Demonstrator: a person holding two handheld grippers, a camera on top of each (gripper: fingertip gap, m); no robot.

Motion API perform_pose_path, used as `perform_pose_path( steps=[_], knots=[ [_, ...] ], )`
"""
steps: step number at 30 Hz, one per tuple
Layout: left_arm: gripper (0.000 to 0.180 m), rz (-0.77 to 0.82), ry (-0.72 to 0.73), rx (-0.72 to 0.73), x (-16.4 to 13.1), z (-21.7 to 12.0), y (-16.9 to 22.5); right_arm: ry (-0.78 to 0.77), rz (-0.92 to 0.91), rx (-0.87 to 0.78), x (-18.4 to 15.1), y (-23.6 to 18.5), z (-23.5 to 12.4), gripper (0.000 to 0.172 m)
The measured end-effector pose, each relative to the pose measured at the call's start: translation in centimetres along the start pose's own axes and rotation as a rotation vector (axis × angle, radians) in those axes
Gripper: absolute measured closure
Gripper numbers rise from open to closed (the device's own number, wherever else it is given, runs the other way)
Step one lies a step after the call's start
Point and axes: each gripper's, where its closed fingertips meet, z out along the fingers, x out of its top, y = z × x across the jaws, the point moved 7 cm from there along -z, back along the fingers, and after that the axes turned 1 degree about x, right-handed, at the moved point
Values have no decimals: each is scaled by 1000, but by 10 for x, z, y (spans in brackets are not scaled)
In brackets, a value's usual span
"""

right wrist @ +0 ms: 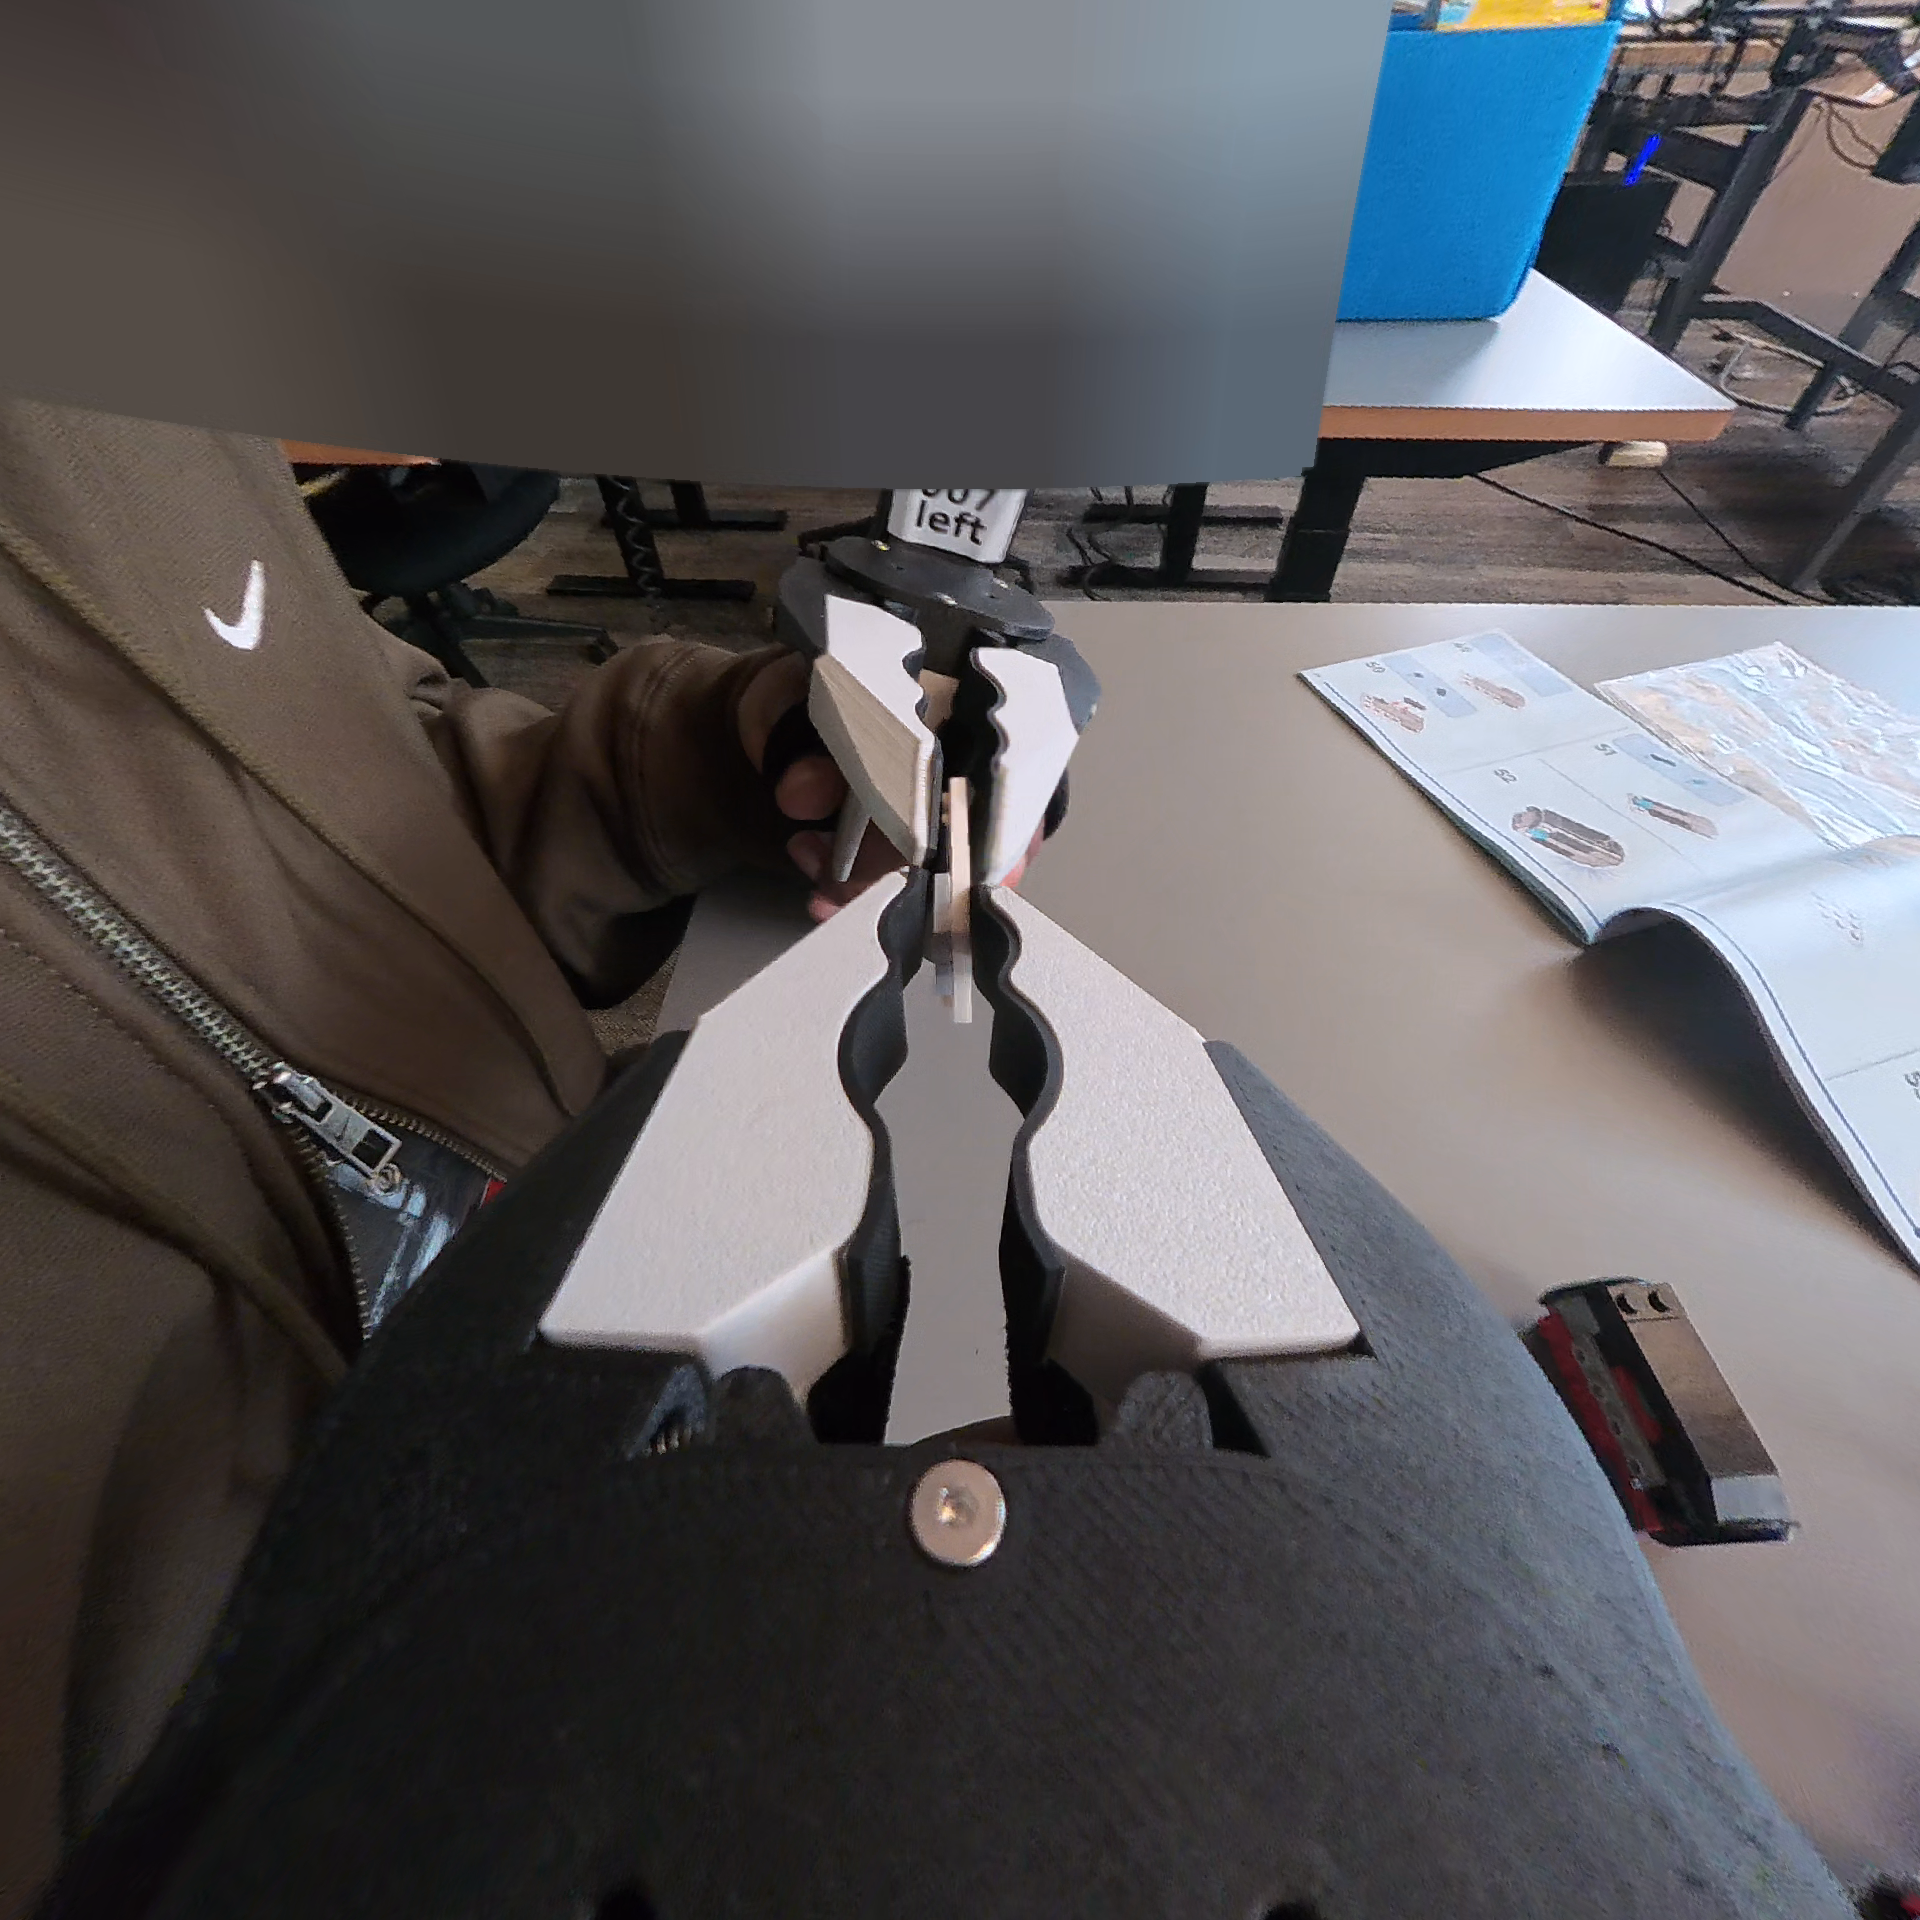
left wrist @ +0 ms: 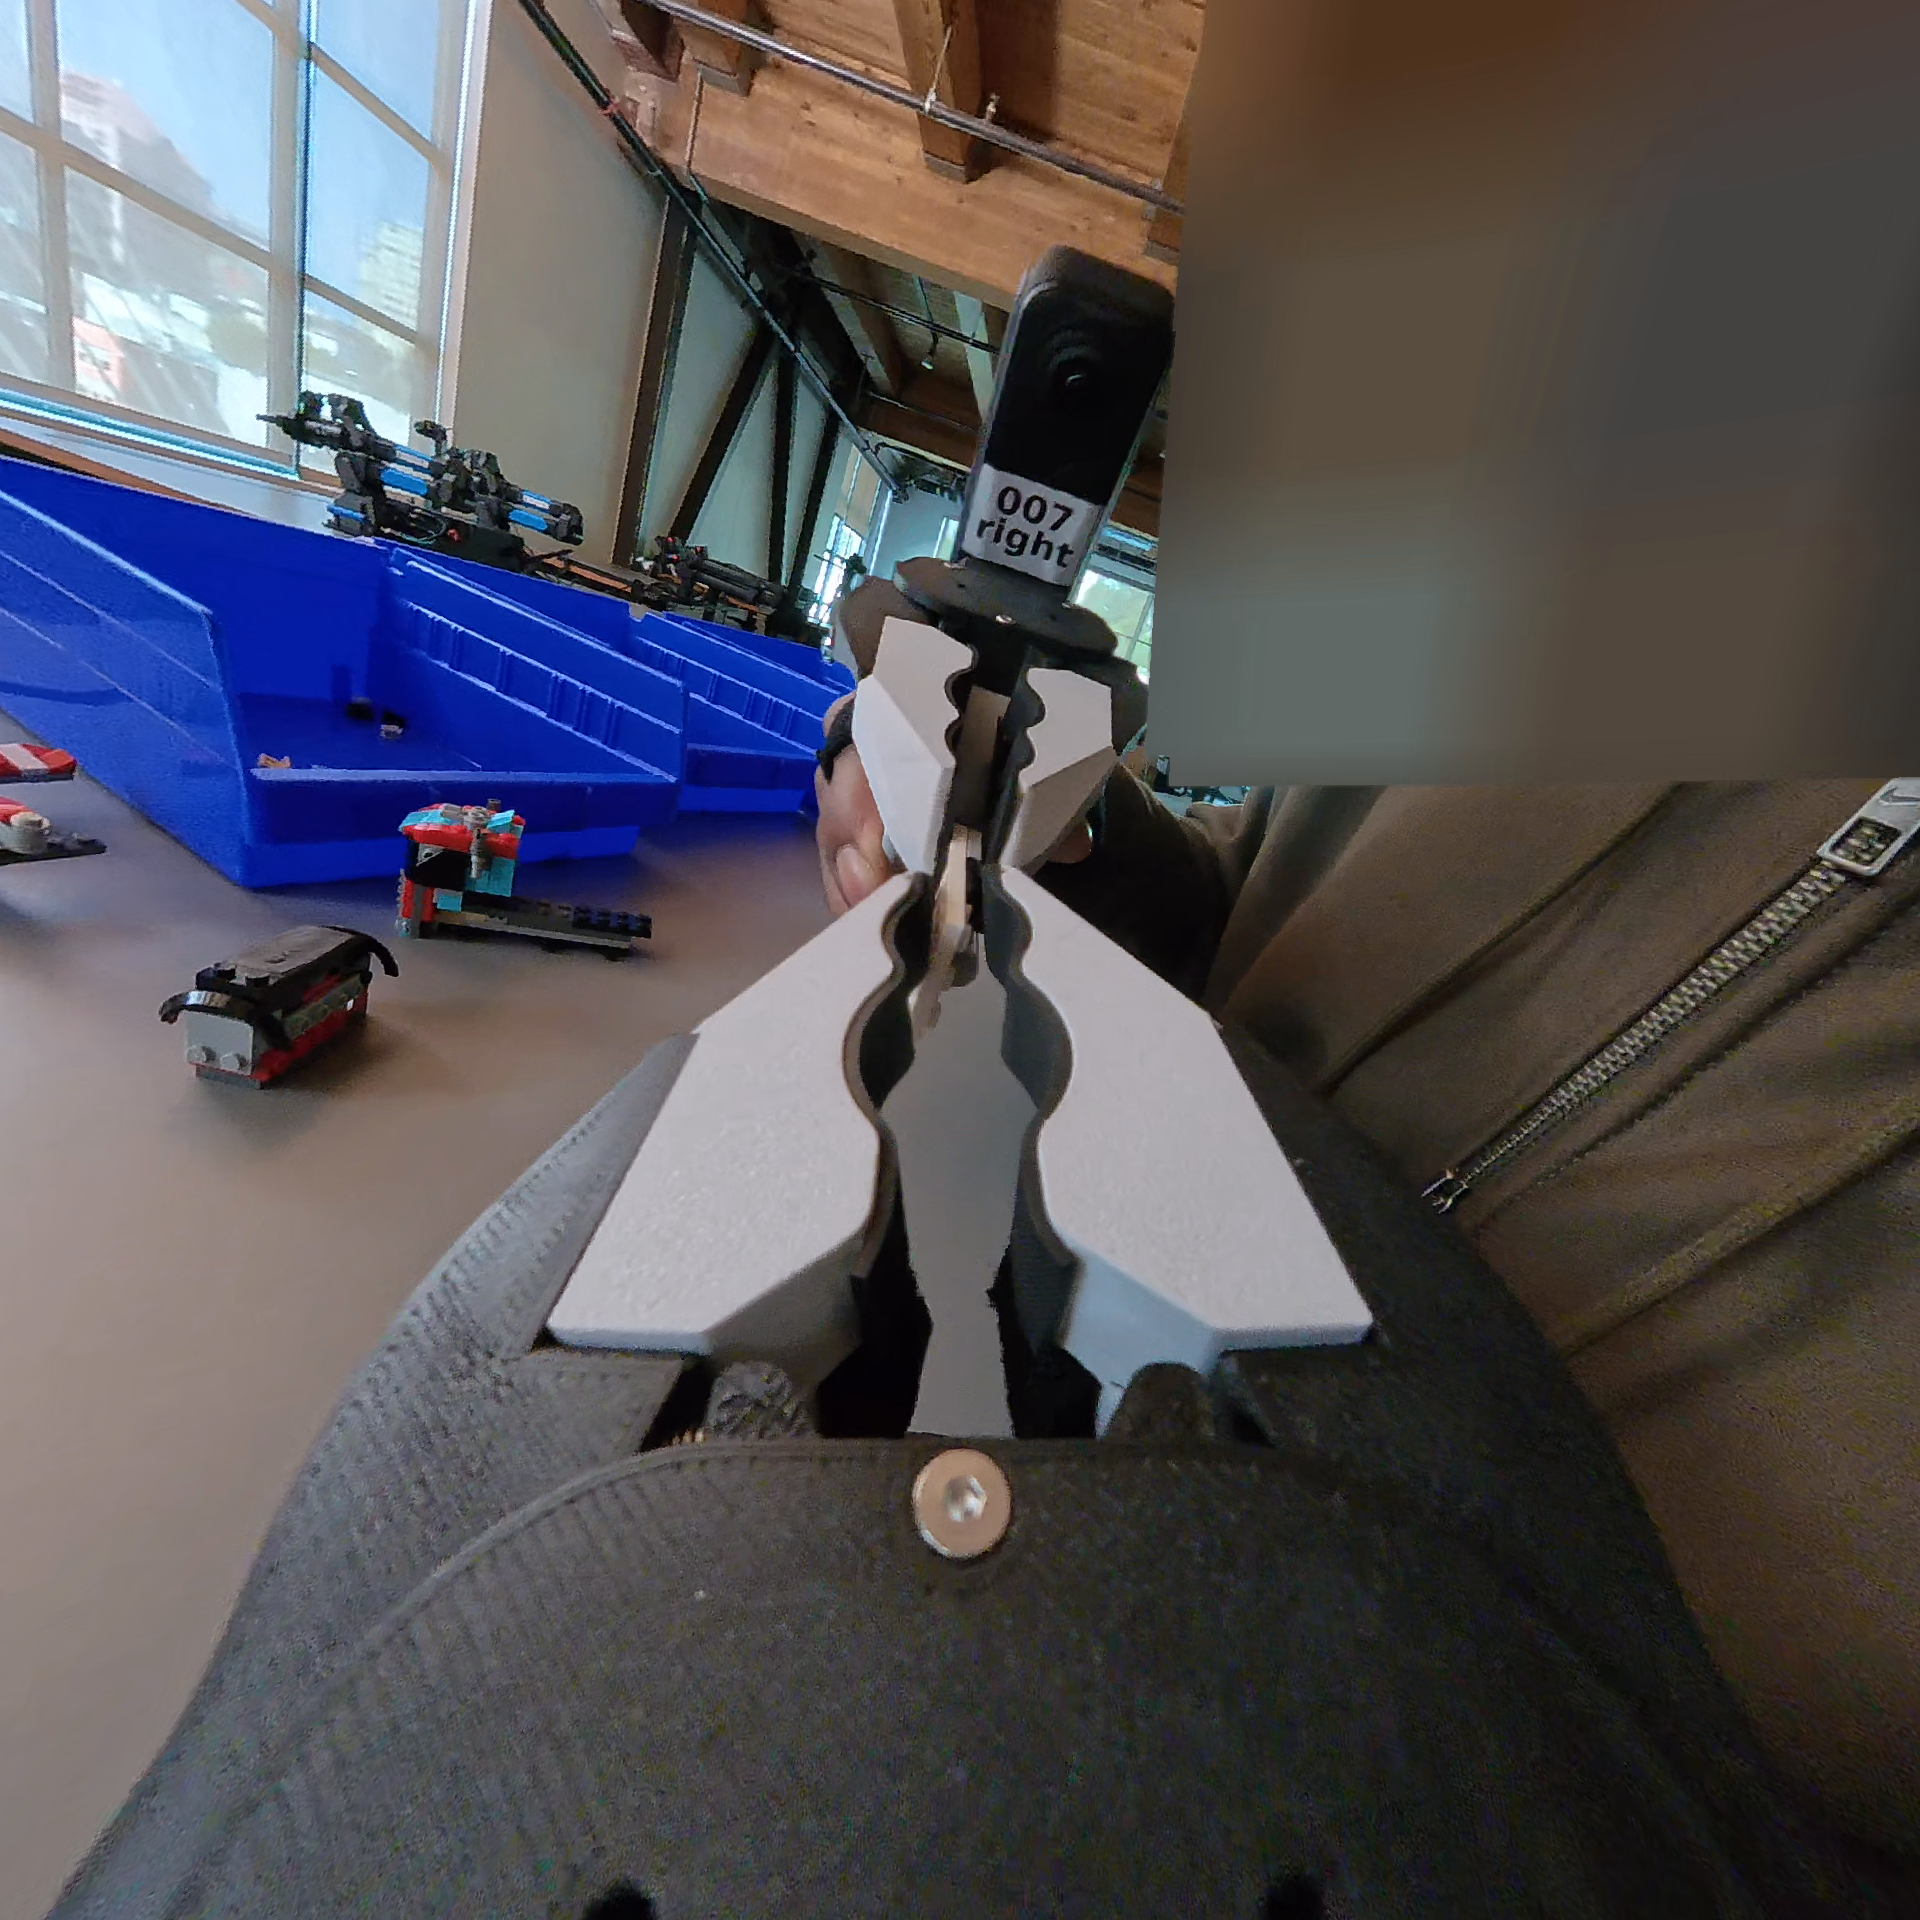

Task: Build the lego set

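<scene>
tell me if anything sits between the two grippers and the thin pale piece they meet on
Nothing visible does. The left gripper and the right gripper face each other tip to tip above the grey table, and the thin tan plate runs straight between both pairs of fingertips, with no other object in the way.

Left gripper (left wrist: 951, 904) body of rough, ribbed black printed plastic, its fingers (left wrist: 790, 1091) matt grainy white with black wavy pads; a shiny metal screw (left wrist: 961, 1504); glossy blue plastic bins (left wrist: 343, 707); smooth matt grey table (right wrist: 1299, 935); paper instruction booklet (right wrist: 1621, 790); olive cloth jacket (right wrist: 208, 831) with metal zip (right wrist: 322, 1117).
</scene>
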Motion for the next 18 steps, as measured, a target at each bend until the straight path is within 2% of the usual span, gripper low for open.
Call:
perform_pose_path(
  steps=[18],
  knots=[
    [172,81,-39,-39,-3,1,6,17,31,105,-2,-4,1,163]
  ],
)
